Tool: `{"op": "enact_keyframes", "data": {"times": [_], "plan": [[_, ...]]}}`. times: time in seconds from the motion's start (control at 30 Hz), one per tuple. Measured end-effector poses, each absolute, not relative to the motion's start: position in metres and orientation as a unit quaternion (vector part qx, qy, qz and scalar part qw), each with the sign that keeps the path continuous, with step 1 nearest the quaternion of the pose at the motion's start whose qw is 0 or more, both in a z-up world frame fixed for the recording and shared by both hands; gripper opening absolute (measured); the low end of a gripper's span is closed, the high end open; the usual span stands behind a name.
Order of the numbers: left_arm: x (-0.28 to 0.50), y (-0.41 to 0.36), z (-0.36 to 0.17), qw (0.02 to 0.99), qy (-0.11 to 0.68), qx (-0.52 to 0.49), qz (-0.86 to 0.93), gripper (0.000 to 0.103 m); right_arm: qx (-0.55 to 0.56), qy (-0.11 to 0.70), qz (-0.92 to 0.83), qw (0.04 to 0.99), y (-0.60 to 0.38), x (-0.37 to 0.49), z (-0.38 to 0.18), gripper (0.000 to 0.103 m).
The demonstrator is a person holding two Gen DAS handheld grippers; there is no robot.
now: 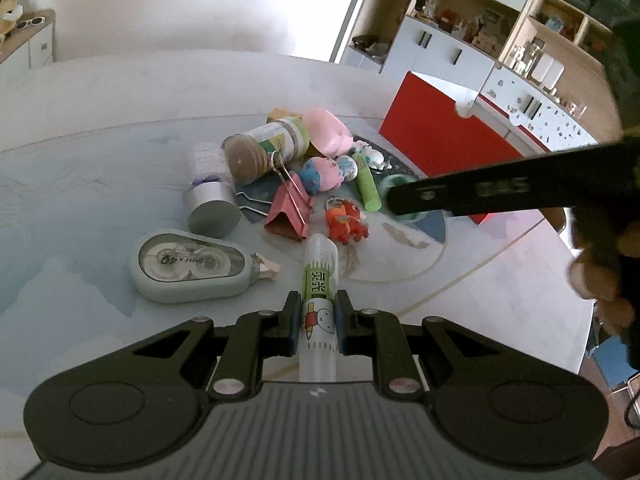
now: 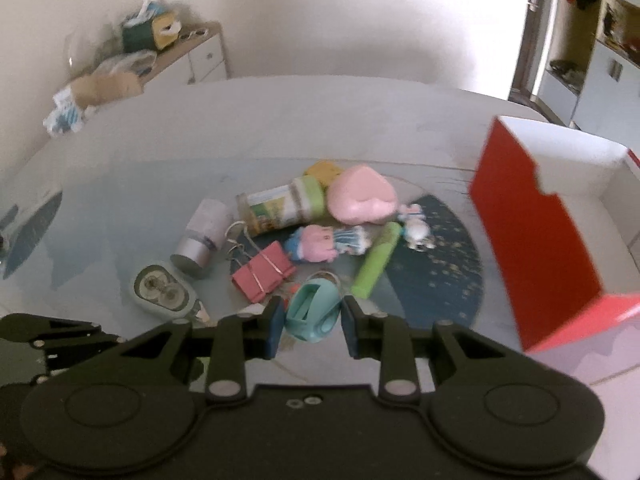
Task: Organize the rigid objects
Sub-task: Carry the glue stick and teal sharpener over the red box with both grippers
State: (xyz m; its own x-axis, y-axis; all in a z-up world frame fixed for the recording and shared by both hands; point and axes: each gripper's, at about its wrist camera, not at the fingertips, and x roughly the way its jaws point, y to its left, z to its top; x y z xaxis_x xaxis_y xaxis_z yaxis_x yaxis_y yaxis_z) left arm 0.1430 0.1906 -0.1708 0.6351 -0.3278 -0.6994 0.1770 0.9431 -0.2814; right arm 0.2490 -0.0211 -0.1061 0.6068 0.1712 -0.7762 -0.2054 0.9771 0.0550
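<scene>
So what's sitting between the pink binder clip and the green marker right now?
In the left wrist view, an orange keychain figure lies between the pink binder clip and the green marker; the right wrist view mostly hides it.

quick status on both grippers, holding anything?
Left gripper: shut on the glue stick.
Right gripper: shut on the teal sharpener.

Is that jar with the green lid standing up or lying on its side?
Lying on its side. The jar rests in the pile on the table, its round brown bottom facing the left camera and its green lid pointing sideways.
</scene>
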Motion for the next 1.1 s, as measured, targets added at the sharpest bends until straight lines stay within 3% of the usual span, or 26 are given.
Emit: {"op": "enact_keyframes", "data": {"times": [0.6,1.1], "plan": [[0.168,0.145,-0.1,0.916,0.366,-0.117,-0.115,0.017,0.012,0.381,0.107,0.918,-0.137,0.244,-0.046,0.03],[0.241,0.019,-0.052,0.924,0.346,-0.083,-0.141,0.017,0.025,0.371,0.104,0.922,-0.246,0.268,-0.053,0.03]]}}
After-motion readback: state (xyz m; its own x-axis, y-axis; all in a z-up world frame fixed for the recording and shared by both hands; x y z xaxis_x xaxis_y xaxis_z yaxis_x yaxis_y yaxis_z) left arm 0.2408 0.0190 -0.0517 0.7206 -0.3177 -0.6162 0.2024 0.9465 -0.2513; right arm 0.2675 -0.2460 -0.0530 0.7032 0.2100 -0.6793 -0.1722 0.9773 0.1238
